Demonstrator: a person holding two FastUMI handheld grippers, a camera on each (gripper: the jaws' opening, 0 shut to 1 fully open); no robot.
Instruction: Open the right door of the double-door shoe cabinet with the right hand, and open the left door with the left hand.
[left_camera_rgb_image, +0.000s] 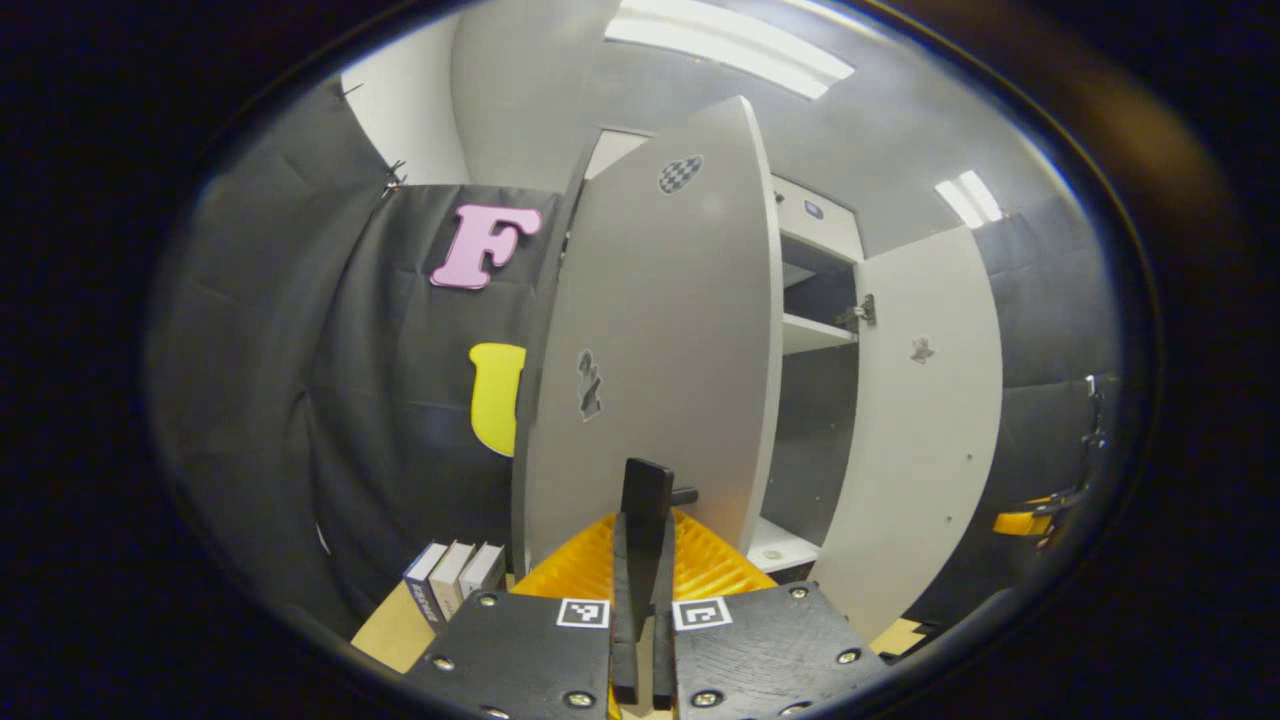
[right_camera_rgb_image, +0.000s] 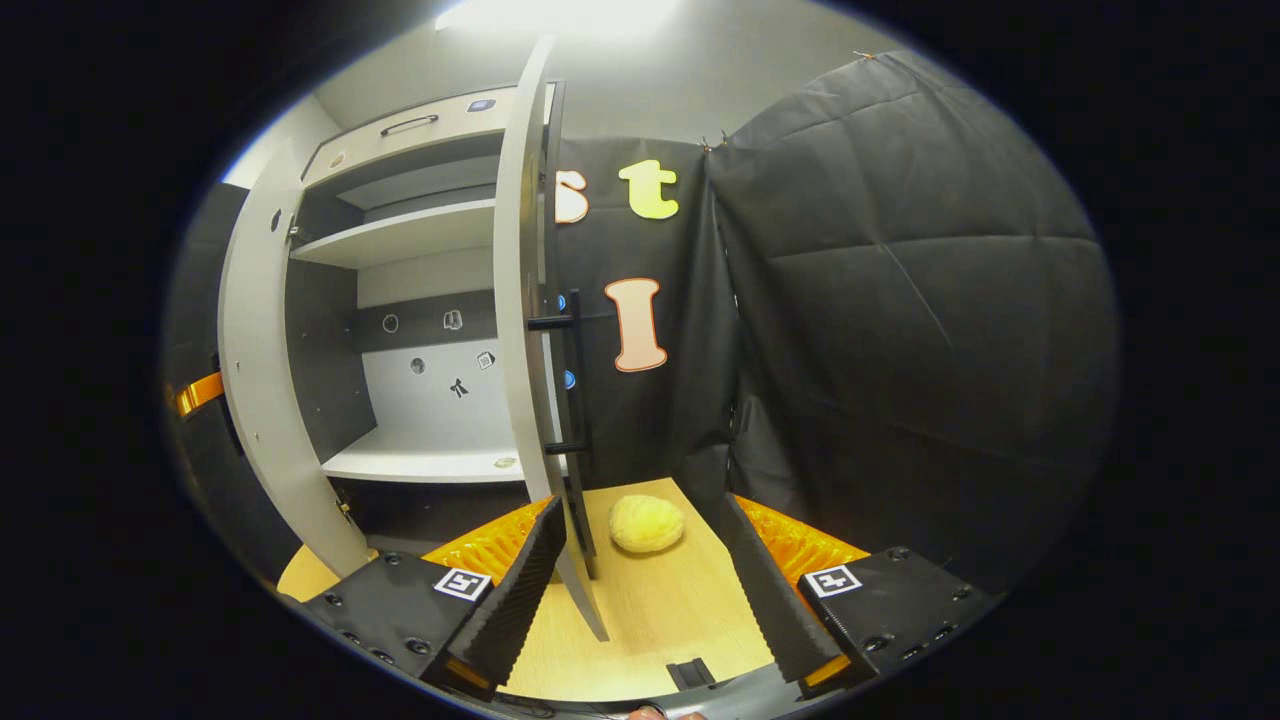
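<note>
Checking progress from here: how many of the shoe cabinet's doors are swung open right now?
2. The left door stands swung out just ahead of the left tongs. The right door stands edge-on, open, beside the right tongs.

Ahead of the left gripper's (left_camera_rgb_image: 645, 560) closed jaws, the left door (left_camera_rgb_image: 660, 340) is pale grey with a black-and-white checkered sticker (left_camera_rgb_image: 680, 173) near its top and a dark sticker (left_camera_rgb_image: 589, 384) lower down. To the jaws' right, the right door (left_camera_rgb_image: 925, 430) is off-white. Left of the jaws stand books (left_camera_rgb_image: 455, 575) with blue, white and grey spines. Between the right gripper's (right_camera_rgb_image: 640, 590) spread jaws lies a pale yellow round object (right_camera_rgb_image: 646, 523) on light wood flooring (right_camera_rgb_image: 650, 610); the door handle (right_camera_rgb_image: 568, 372) above is black, the cabinet shelves (right_camera_rgb_image: 420, 232) white.
</note>
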